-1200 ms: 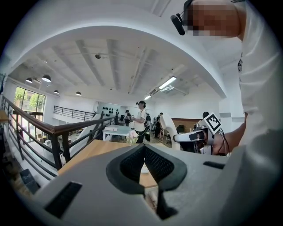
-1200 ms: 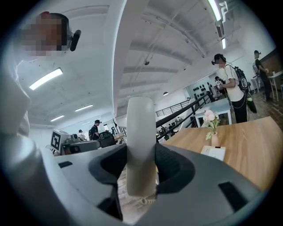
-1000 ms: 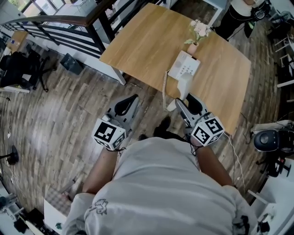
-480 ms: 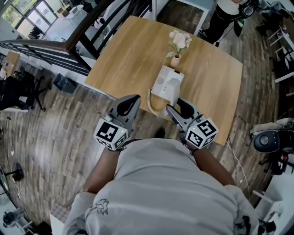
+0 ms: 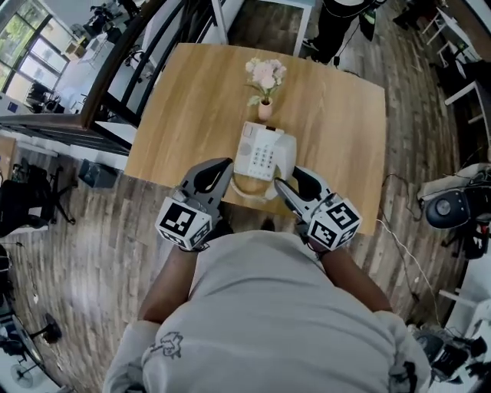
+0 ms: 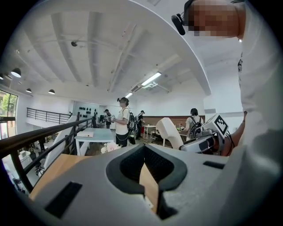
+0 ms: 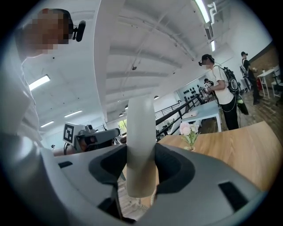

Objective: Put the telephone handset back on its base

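A white telephone base [image 5: 255,150] with a keypad sits near the front edge of the wooden table [image 5: 337,115]. My right gripper [image 5: 291,186] is shut on the white handset [image 5: 285,150], which stands upright between its jaws just right of the base. In the right gripper view the handset [image 7: 140,145] fills the gap of the right gripper [image 7: 140,170]. The coiled cord [image 5: 247,186] loops in front of the base. My left gripper [image 5: 212,175] hovers at the table's front edge, left of the base. In the left gripper view the left gripper [image 6: 148,178] is shut with nothing in it.
A small vase of pale flowers [image 5: 264,80] stands just behind the base. A black railing [image 5: 115,69] runs along the table's left side. People stand beyond the far edge [image 5: 341,15]. A dark chair [image 5: 453,207] is on the floor at the right.
The table and telephone have shifted left and nearer in the head view. The right gripper has carried the handset from in front of the base to its right side.
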